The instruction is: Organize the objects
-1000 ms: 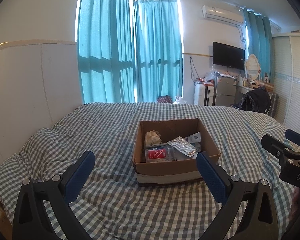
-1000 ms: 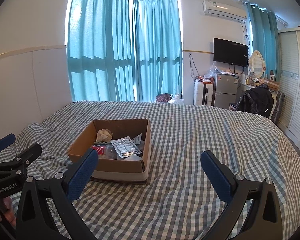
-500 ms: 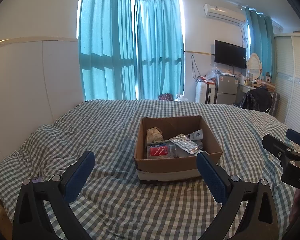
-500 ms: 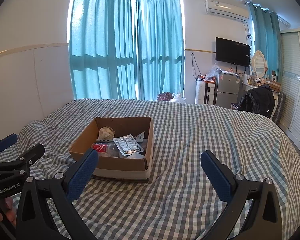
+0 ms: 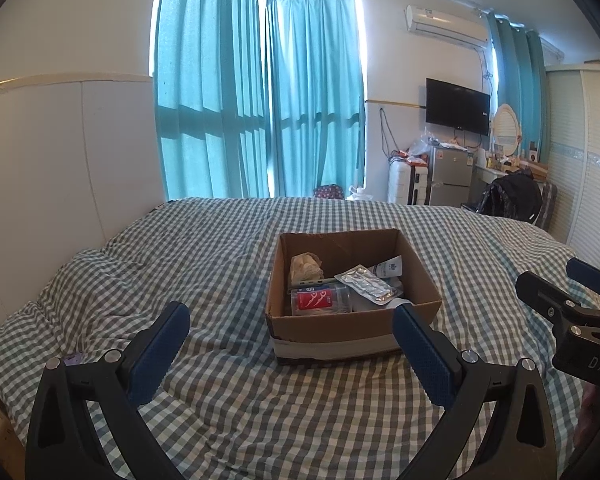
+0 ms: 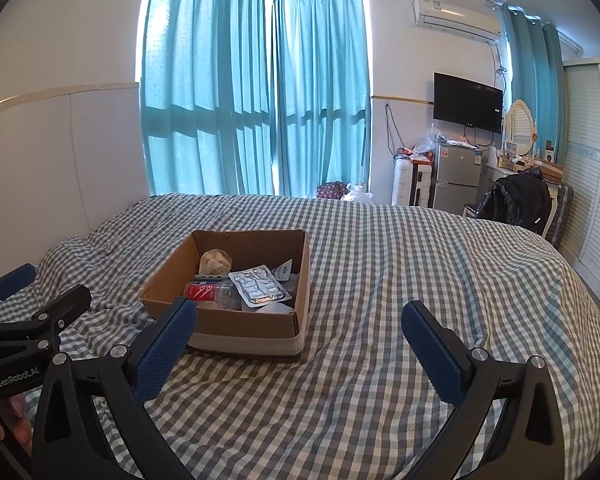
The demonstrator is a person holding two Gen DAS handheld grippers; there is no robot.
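An open cardboard box [image 5: 340,336] [image 6: 256,334] sits on the checked bed. Inside it lie a silver blister pack [image 5: 366,283] [image 6: 260,285], a clear bottle with a red label [image 5: 320,300] [image 6: 208,292], a crumpled beige wad [image 5: 306,266] [image 6: 215,261] and a white tube [image 5: 390,269]. My left gripper [image 5: 290,344] is open and empty, in front of the box and above the bedding. My right gripper [image 6: 298,342] is open and empty, in front of the box's right corner. Each gripper shows at the edge of the other's view.
The green-and-white checked duvet [image 6: 400,280] covers the whole bed. A white headboard panel [image 5: 60,152] runs along the left. Teal curtains [image 5: 260,100], a small fridge [image 6: 456,176], a suitcase [image 6: 406,180] and a chair with a black jacket [image 6: 520,200] stand beyond the bed.
Both views have tilted up and pulled back slightly, so the box sits a little lower and further off. Both grippers stay open and empty.
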